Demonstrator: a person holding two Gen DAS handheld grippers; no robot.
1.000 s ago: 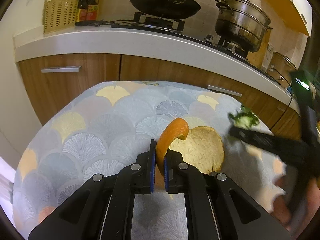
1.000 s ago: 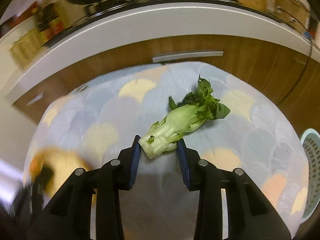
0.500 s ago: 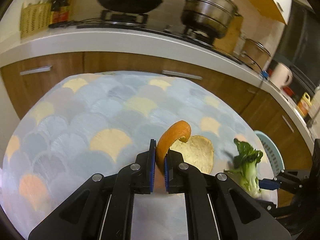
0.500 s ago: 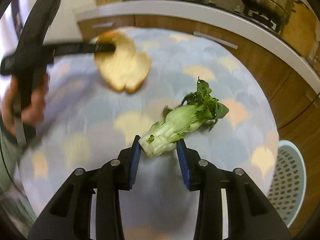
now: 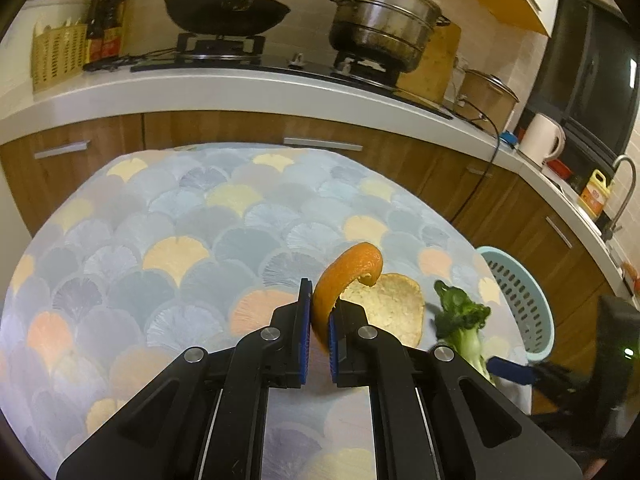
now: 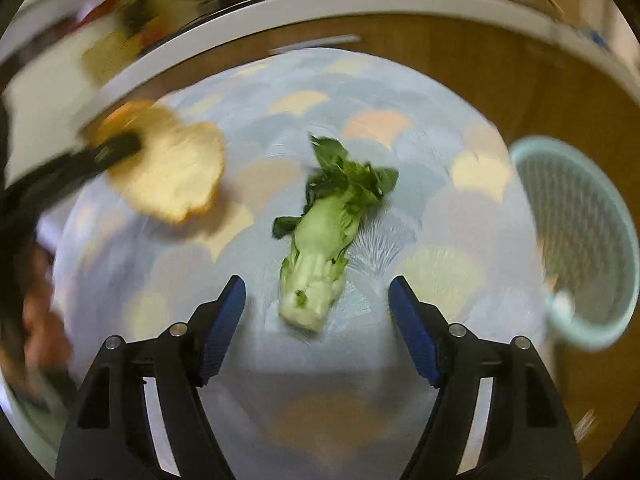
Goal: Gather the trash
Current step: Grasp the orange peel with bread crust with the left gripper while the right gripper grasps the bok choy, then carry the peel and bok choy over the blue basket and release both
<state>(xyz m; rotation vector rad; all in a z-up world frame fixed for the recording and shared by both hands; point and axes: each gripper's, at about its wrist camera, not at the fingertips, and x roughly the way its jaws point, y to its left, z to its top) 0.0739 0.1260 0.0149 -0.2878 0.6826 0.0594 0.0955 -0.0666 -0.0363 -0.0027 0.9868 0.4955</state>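
left gripper clamping orange peel | right gripper jaws just been opening – bok choy lying loose between them, untouched | labels – none readable

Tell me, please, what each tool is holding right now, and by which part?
The left tool pinches the orange peel by its lower end. The right tool, jaws just opened, holds nothing; the bok choy is between them, untouched.

Beyond the jaws: a black wok and steel steamer pot on the stove, a white kettle far right, a patterned tablecloth beneath
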